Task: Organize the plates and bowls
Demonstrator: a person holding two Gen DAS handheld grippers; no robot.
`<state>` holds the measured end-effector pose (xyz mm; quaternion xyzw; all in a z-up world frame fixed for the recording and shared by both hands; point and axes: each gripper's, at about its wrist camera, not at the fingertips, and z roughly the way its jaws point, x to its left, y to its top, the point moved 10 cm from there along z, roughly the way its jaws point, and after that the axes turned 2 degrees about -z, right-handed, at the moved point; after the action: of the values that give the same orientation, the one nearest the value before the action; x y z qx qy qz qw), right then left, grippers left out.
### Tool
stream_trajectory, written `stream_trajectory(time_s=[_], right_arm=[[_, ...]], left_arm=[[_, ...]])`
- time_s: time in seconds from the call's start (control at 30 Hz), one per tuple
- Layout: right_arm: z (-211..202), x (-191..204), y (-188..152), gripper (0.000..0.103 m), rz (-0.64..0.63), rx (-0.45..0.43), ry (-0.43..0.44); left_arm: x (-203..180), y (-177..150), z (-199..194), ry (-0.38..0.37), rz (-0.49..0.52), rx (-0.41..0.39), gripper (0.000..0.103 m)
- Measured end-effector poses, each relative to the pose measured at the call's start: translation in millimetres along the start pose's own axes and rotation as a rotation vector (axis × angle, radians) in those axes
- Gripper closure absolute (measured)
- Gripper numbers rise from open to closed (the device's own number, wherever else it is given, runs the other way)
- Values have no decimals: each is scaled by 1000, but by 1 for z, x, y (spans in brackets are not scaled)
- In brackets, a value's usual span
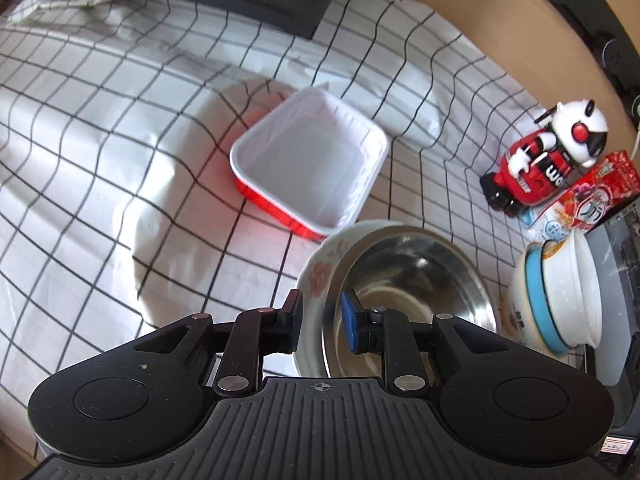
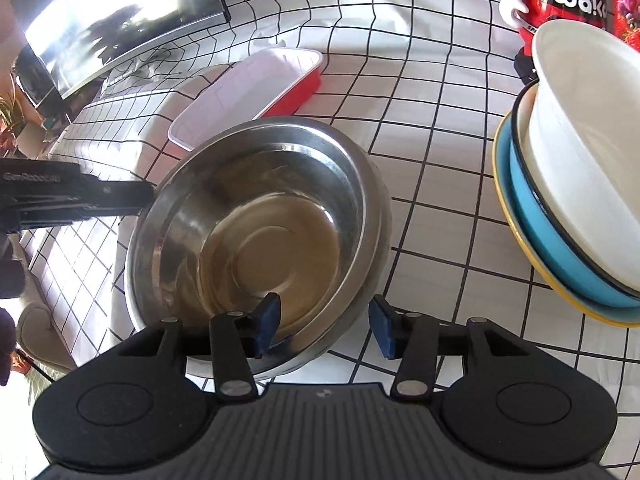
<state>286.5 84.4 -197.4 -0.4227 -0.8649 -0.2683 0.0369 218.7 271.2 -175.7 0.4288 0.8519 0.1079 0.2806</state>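
Note:
A steel bowl (image 1: 408,280) (image 2: 260,220) sits nested in a white floral bowl (image 1: 316,276) on the checked cloth. My left gripper (image 1: 322,320) is shut on both rims at their near edge, one pad outside the floral bowl and the blue pad inside the steel one. In the right wrist view the left gripper (image 2: 140,198) meets the bowl's left edge and the bowl sits tilted. My right gripper (image 2: 324,326) straddles the steel bowl's near rim with its jaws apart, one pad inside and the other clear of the wall. A red tray (image 1: 308,160) (image 2: 248,88) with a white inside lies beyond.
A stack of a white bowl (image 2: 580,140), a blue bowl (image 2: 560,248) and a yellow plate (image 2: 532,260) stands at the right. Behind it are a red toy robot (image 1: 548,160) and a snack packet (image 1: 580,200). A dark screen (image 2: 120,20) leans at the back.

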Motion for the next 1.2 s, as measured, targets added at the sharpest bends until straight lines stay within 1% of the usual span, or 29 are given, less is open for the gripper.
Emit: stream_trajectory(time_s=[0.1,0.23,0.33,0.37,0.53,0.63,0.7,0.8,0.93,1.0,1.13,1.17,1.2], right_arm=[[0,2,0,55,-9,0,-3],[1,3,-1,55,-3,9,1],[2,6,-1,53,-8,22,7],[3,7,-1,52,-15,22,3],[1,5,-2,54,2,22,24],[-1,3,-2,55,12,21,33],[-2,4,-2,55,14,18,31],[-3,4,-2,56,5,15,25],[-4,4,-3,56,0,11,20],[-4,4,-3,56,1,11,21],[-4,4,-2,55,-2,7,18],[-4,4,-1,55,-4,9,16],[-4,4,-1,55,-10,9,14]], left_arm=[[2,-7,10,8,7,32,80],[0,-10,18,-6,10,52,81],[-3,-10,20,-47,-11,71,81],[-5,-11,21,-60,-18,77,77],[-9,-11,22,-73,-22,100,77],[-14,-7,22,-104,-31,96,77],[-20,-2,21,-112,-19,87,77],[-28,0,23,-125,-6,99,77],[-28,-3,23,-69,43,99,79],[-27,-4,20,-30,68,86,80],[-17,-3,11,121,168,12,80],[-15,-3,10,150,191,2,75],[-14,-4,9,164,207,-2,72]])
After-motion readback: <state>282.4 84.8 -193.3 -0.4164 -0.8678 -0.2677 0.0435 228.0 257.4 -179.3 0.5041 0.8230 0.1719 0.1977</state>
